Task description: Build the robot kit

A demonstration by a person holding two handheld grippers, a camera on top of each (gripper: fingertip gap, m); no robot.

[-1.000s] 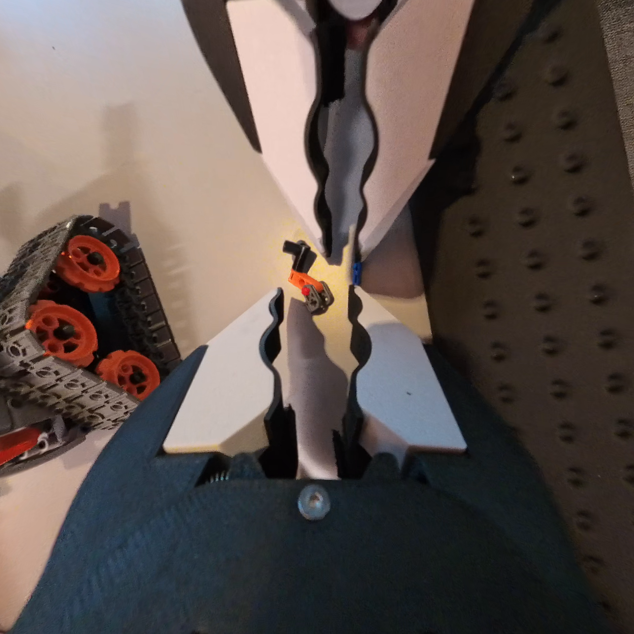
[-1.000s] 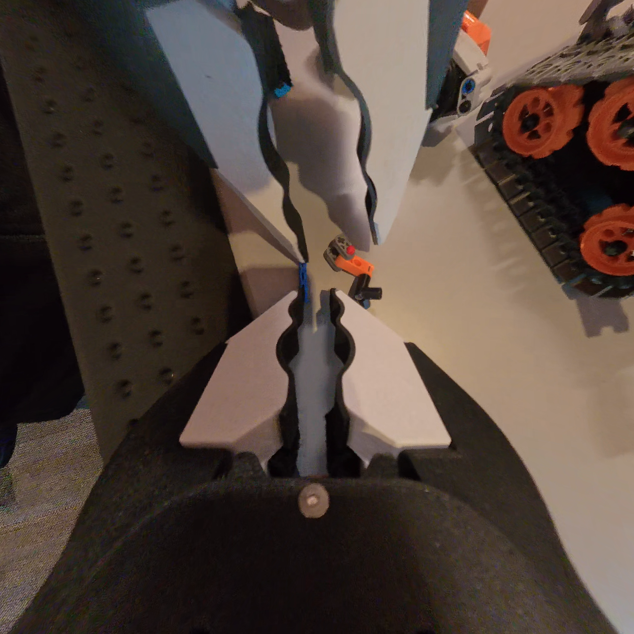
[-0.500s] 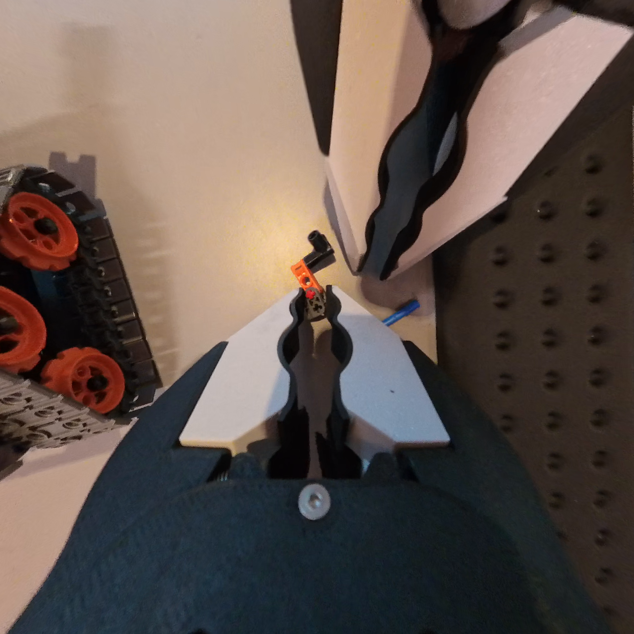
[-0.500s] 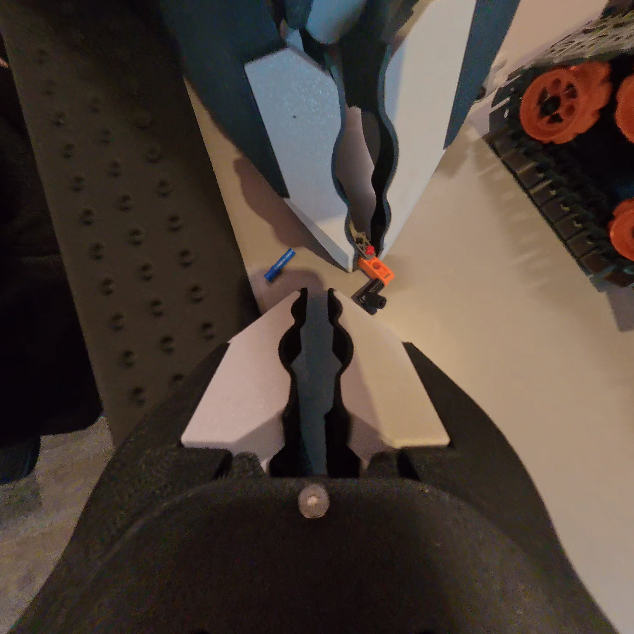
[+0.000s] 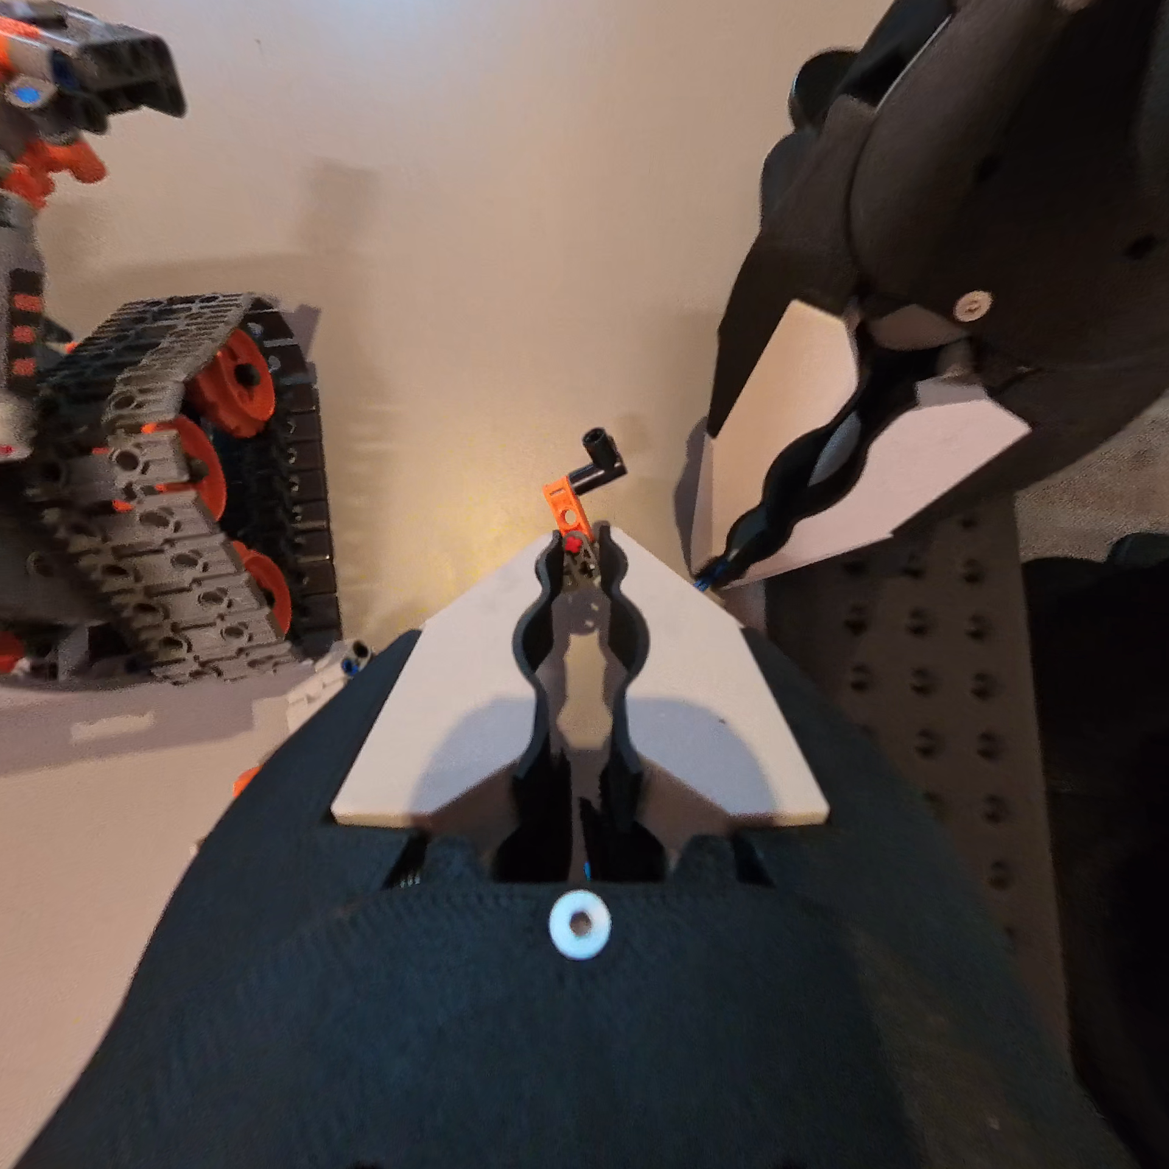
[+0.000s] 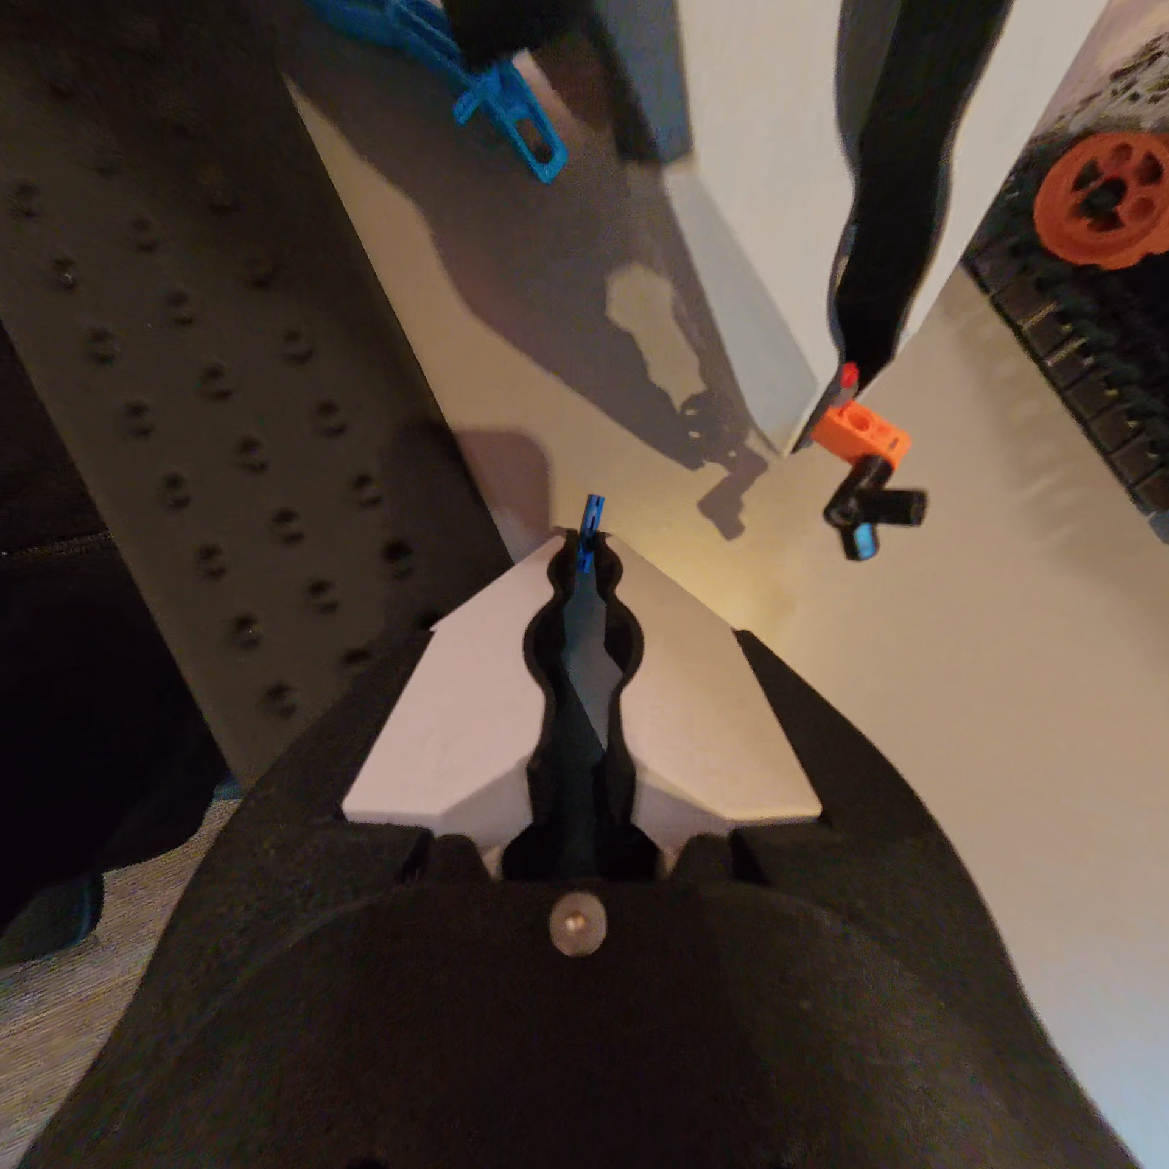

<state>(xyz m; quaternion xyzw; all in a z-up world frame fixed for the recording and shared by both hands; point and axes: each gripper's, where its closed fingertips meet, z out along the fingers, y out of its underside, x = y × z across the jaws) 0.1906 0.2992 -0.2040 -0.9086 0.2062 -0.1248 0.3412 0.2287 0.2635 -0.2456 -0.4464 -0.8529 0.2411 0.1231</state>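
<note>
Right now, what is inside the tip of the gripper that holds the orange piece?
The left gripper pinches a small assembly: a grey piece with a red pin sits inside, orange and black parts stick out. How deep the grey piece reaches is covered.

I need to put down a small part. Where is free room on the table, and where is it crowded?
Free: the pale table between the tracked model and the right gripper, beyond the left gripper. In the right wrist view, table right of the right gripper also lies bare. Crowded: around the orange-black piece and blue pin, beside the dark studded plate.
</note>
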